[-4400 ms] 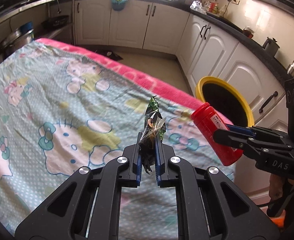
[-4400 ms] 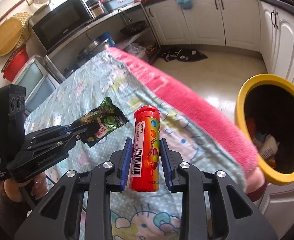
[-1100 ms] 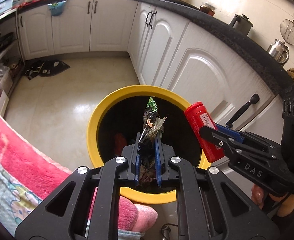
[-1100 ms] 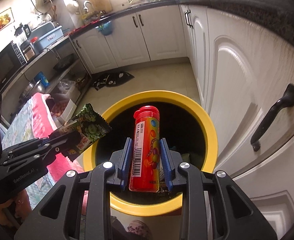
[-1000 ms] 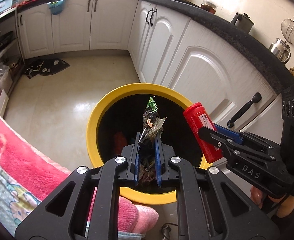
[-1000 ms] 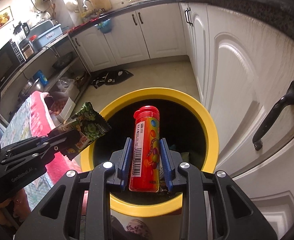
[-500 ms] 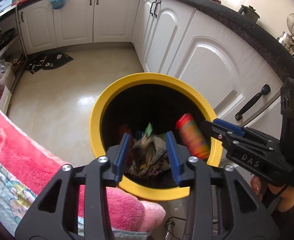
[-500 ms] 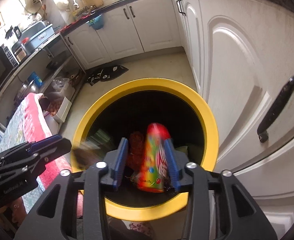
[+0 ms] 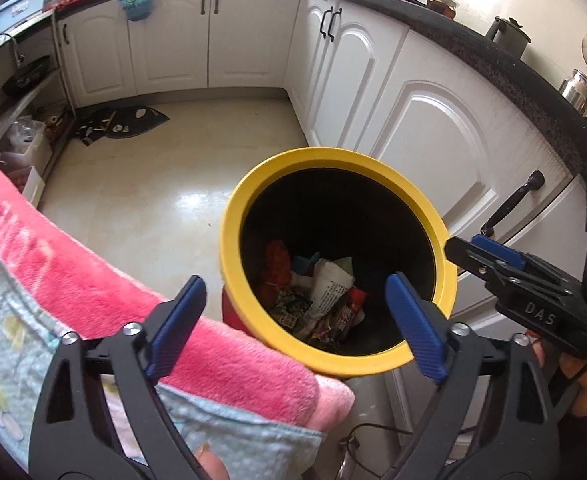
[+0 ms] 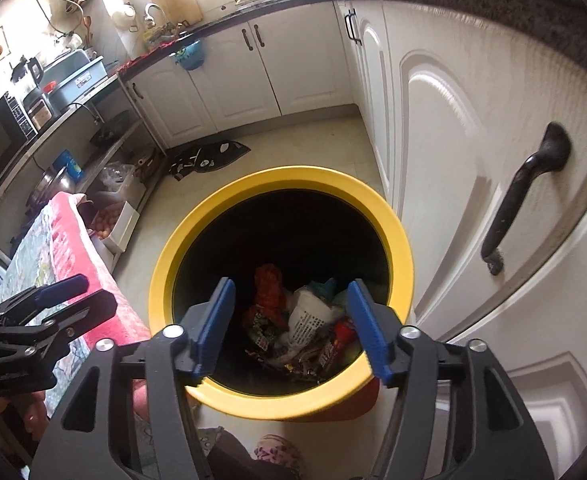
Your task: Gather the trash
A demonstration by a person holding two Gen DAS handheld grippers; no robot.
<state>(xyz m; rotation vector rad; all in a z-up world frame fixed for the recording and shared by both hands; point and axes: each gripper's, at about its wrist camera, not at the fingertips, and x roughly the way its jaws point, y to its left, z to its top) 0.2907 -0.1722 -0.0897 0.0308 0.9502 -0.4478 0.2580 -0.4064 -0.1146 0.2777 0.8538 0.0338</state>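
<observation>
While both sets of jaws are opening above the round yellow-rimmed bin (image 9: 335, 368), nothing is held by the left gripper (image 9: 293, 320) or right gripper (image 10: 291, 326). Release is best finished centred over the rim. Unlike earlier, the green wrapper (image 9: 291, 308) and red tube (image 10: 343, 330) are seen among the litter inside.

left gripper (image 9: 293, 322): showing black skeletal arms with triangular cut-outs, silver screws at the joints
left gripper pads (image 9: 175, 322): wearing ribbed blue facing
right gripper (image 10: 291, 326): showing the same black frame, silver screws, blue ribbed pads (image 10: 367, 328)
markings: white lettering "DAS" showing on the right gripper's side, faint lettering on the left one's body
</observation>
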